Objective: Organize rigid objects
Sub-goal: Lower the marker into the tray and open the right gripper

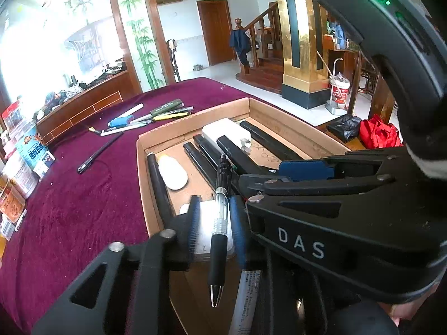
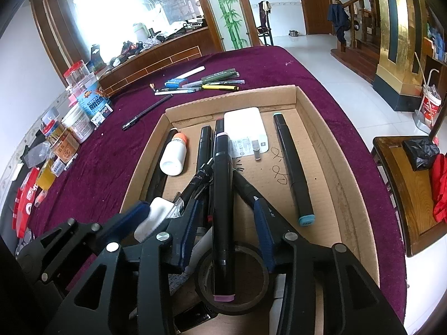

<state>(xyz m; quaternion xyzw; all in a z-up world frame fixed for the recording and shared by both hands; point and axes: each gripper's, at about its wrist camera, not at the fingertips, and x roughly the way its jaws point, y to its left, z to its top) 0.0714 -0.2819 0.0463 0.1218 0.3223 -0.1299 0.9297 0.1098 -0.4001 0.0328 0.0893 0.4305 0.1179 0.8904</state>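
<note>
Fingers of both grippers stand released, a pen and a marker loose between them above the cardboard box, so either could roll crooked.

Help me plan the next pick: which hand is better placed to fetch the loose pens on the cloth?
Left. The pens lie on the cloth beyond the box's left wall, on the left gripper's side; the right gripper would probably have to cross over it.
</note>
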